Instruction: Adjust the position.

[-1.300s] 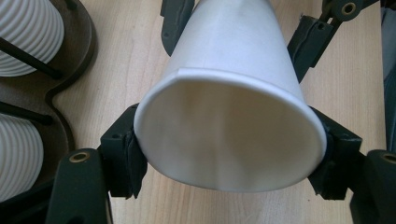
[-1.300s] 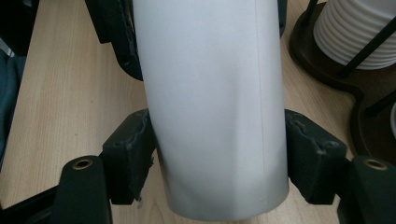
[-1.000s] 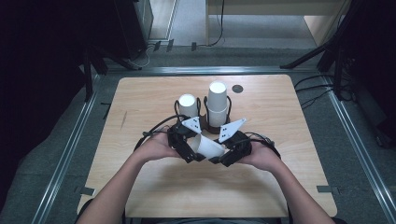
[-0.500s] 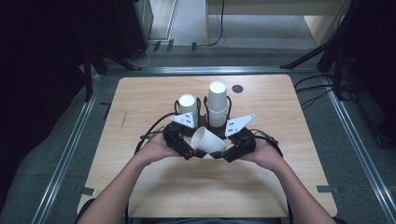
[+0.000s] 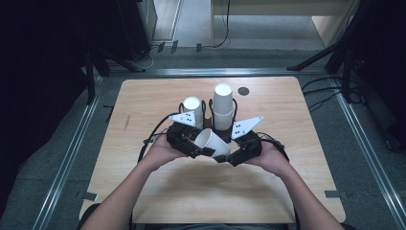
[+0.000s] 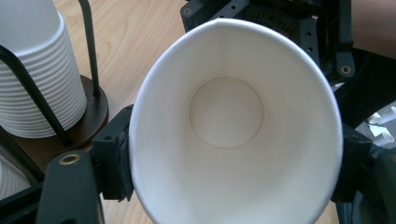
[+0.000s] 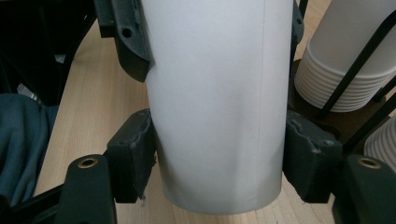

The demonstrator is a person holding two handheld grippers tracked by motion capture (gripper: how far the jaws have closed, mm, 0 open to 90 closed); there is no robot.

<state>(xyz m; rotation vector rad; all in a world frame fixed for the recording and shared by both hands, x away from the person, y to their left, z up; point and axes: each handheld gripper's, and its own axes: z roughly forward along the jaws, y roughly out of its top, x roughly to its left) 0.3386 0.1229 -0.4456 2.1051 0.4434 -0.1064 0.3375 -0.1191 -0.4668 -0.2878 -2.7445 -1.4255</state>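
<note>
Closing in from the left, the left gripper [image 5: 203, 148] has just been narrowing its jaws, whose pads now press the rim of the paper cup [image 5: 213, 142]. That cup lies on its side between both grippers. On its other end, the right gripper [image 5: 225, 155] clamps the cup's base, just before the cup stacks [image 5: 223, 103].

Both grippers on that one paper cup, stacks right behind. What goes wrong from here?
1. The paper cup is thin, and the left gripper, whose jaws have just been closing, already presses its rim oval: more squeeze may crease it.
2. The right gripper clamps the base end: pulling apart could tear or drop it.
3. The cup stacks in the wire holder stand close: a swing might knock them.
</note>
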